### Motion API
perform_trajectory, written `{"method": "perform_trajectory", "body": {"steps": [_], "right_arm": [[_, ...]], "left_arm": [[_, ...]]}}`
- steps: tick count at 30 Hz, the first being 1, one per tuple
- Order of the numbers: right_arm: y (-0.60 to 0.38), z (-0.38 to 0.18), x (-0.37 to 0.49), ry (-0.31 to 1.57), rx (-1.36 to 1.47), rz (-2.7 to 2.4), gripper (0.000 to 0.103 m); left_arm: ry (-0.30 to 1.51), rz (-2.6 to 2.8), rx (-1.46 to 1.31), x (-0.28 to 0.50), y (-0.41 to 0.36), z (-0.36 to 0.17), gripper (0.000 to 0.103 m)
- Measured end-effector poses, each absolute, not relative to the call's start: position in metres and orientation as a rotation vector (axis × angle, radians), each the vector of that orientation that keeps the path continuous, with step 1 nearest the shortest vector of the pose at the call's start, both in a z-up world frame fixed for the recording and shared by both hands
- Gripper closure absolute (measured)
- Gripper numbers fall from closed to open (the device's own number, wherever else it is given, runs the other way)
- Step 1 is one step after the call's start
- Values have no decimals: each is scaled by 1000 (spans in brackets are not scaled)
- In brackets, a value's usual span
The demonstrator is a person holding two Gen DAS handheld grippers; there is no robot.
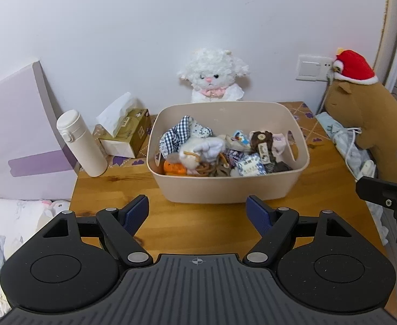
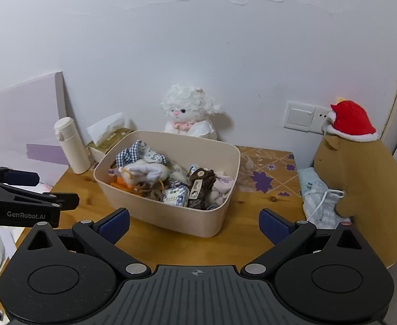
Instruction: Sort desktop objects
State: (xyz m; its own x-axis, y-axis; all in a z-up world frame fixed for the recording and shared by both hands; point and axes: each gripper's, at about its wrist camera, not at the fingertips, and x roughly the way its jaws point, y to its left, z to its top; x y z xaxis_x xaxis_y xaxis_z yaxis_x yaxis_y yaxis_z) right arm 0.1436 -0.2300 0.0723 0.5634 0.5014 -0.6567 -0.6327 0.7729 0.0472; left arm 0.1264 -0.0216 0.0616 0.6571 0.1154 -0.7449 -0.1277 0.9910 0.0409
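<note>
Start at the left of your wooden desk point(image 1: 204, 227): a tall cream bottle with a flip lid point(image 1: 80, 142) stands there, and just beside it is a gold tissue box with a white tissue sticking up point(image 1: 126, 132). Your left gripper point(image 1: 197, 214) hangs over the front of the desk with its blue fingers point(image 1: 136, 212) wide apart and nothing between them. In the middle sits the beige plastic bin with round corners point(image 1: 225, 187), close to you and in front of a fluffy white lamb toy point(image 1: 213, 74) by the wall. The bin is piled with small things: a blue checked cloth point(image 1: 175, 135), a little white stuffed toy point(image 1: 198, 151), something orange point(image 1: 174, 169), a blue and white packet point(image 1: 251, 165) and a brown fuzzy bit with a tag point(image 1: 263, 146). The desk around the bin looks mostly bare, so I think most of the sorting is done. Your right gripper point(image 2: 194, 226) is spread wide too and holds nothing. At the far right a big brown bear with a red hat point(image 2: 361, 178) leans by a pale cloth with a white cord point(image 2: 320, 200); those may be left to tidy.
</note>
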Motion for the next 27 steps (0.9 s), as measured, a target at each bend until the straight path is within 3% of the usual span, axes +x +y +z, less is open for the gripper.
{"method": "perform_trajectory", "body": {"steps": [27], "right_arm": [[-317,95,73,754,-63,584,0]], "left_arm": [[831,110,-47,7,-56,91,20]]}}
